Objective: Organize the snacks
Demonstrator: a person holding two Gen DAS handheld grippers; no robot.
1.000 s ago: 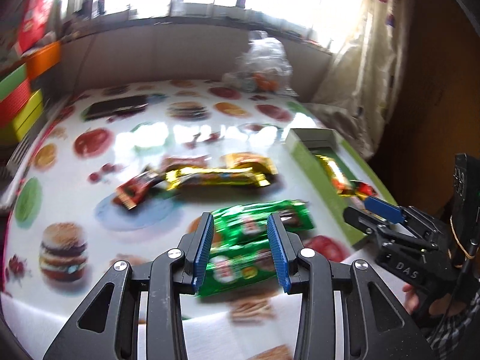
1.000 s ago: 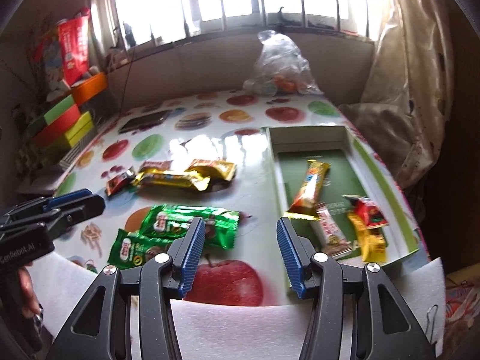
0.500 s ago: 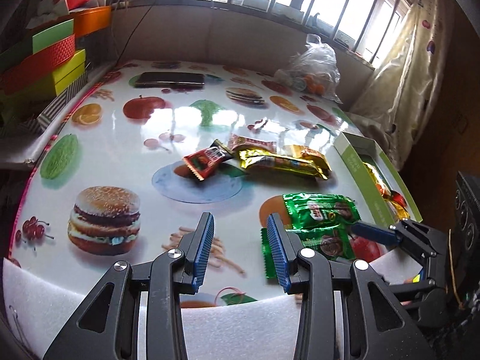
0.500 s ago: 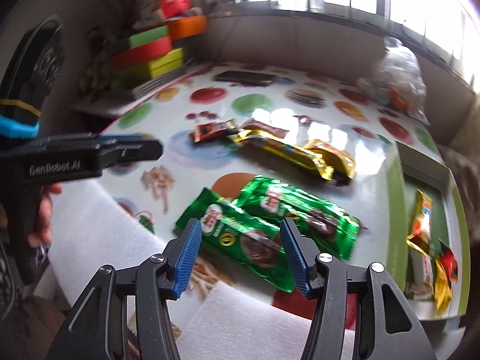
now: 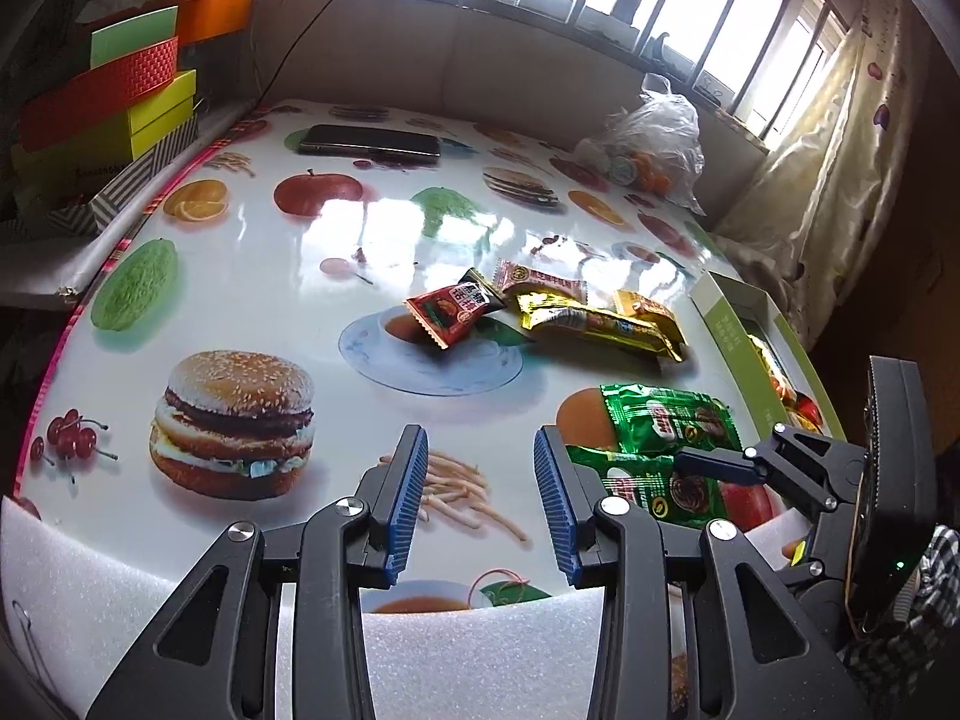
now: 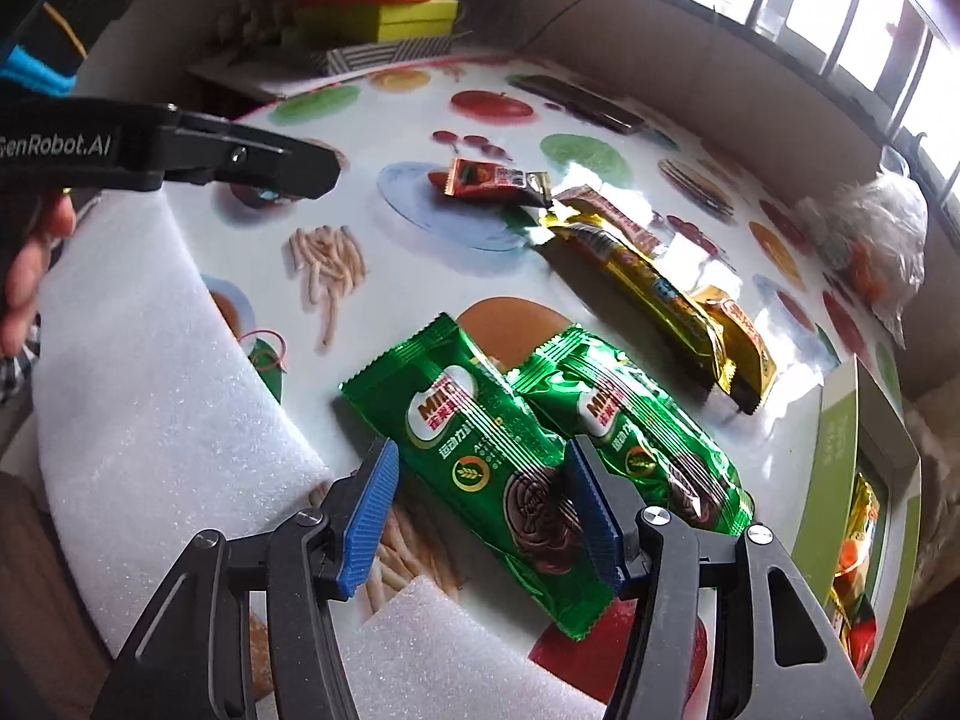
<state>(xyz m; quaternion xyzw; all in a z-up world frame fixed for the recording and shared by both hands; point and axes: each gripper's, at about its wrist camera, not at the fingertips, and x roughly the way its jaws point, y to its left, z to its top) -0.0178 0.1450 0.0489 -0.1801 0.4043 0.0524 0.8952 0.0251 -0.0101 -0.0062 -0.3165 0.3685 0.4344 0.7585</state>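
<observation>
Green snack pack (image 6: 480, 468) between right tongs (image 6: 480, 516)

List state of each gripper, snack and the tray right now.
right gripper: open, jaws just widened, straddling near green packet, pads not pressing
left gripper: open, nothing between jaws
green packets: two, flat on table, overlapping
gold and red snacks: loose pile on table
green tray: some snacks already inside

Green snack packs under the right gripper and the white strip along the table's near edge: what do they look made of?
Green snack packs: glossy metallised plastic film, judging by crinkles, glare and serrated ends. White strip: probably soft foam sheet, matte and finely pebbled.
</observation>
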